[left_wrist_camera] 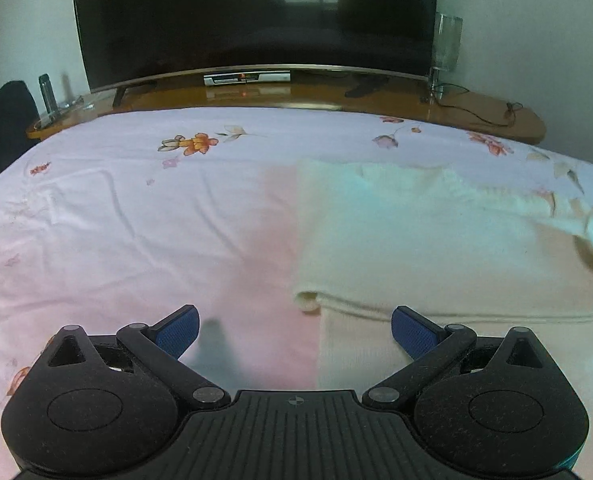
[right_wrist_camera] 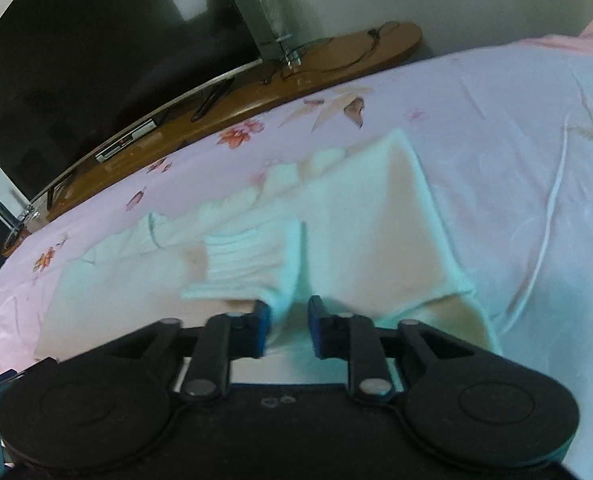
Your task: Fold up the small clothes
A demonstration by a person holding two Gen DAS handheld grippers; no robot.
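1. Pink floral bedding (left_wrist_camera: 136, 220) fills the left wrist view, with a dark television (left_wrist_camera: 256, 16) on a wooden shelf (left_wrist_camera: 476, 112) behind it against a pale wall.
2. A cream knitted garment (left_wrist_camera: 416, 248) is seen spread flat on the bedding, ahead and to the right of the left gripper (left_wrist_camera: 294, 330).
3. The left gripper's jaws are spread wide and nothing is pinched; one blue pad (left_wrist_camera: 412, 336) is seen over the garment's near edge, the other over bare bedding. Whether the pad touches the cloth cannot be told.
4. A folded corner of the garment lies just ahead of the gap between the pads.
5. From the right wrist view the same bedding (right_wrist_camera: 516, 160) is shown tilted, with the television (right_wrist_camera: 96, 60), a clear glass vase (right_wrist_camera: 268, 12) and the shelf (right_wrist_camera: 336, 56) at the upper left.
6. The garment (right_wrist_camera: 376, 220) lies directly ahead of the right gripper (right_wrist_camera: 289, 320), and a ribbed cuff (right_wrist_camera: 248, 256) hangs down into the narrow gap.
7. The right gripper's jaws are drawn close together, with the blurred cuff fabric between them against the left pad; a small gap is left at the other pad, so a firm pinch cannot be confirmed.
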